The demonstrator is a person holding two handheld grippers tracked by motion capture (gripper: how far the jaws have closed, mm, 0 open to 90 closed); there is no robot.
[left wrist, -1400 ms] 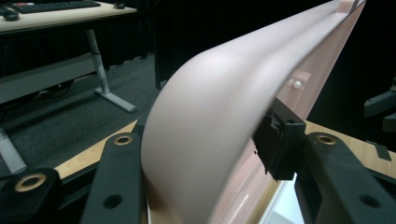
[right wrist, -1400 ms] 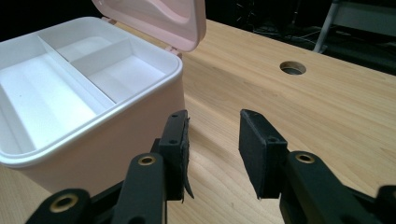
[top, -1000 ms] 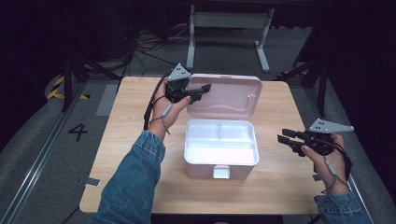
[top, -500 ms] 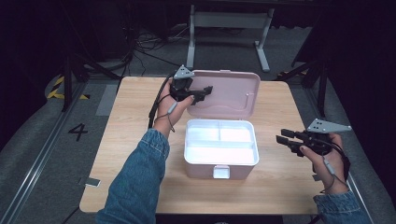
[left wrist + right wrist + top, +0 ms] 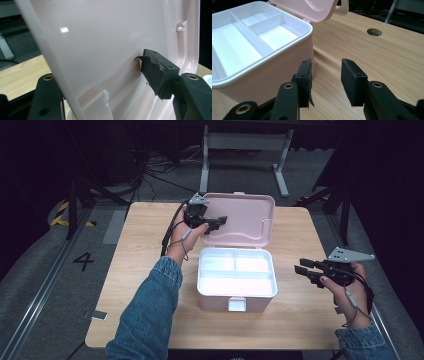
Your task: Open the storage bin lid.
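A pink box point(image 5: 215, 297) stands mid-table with a white divided tray point(image 5: 235, 272) inside. Its pink lid point(image 5: 245, 217) is swung open and leans back behind it. My left gripper point(image 5: 222, 221) straddles the lid's left edge. In the left gripper view the lid point(image 5: 100, 37) runs between the jaws of the left gripper point(image 5: 100, 75). One pad point(image 5: 155, 72) sits at the lid's inner face and the other jaw is behind it. These jaws have just been opening and stand open. My right gripper point(image 5: 301, 266) hovers open and empty right of the box point(image 5: 274, 75), with the right gripper's point(image 5: 325, 80) pads apart above the wood.
The wooden table point(image 5: 145, 270) has a round hole point(image 5: 374, 32) beyond the box. A white latch point(image 5: 236, 304) hangs on the box front and a handle point(image 5: 266, 225) juts from the lid. A metal stand point(image 5: 245, 145) is on the floor behind the table.
The left hand has sunk slightly and shifted toward the lid, and its jaws have spread wider around the lid's edge. The right hand has kept still.
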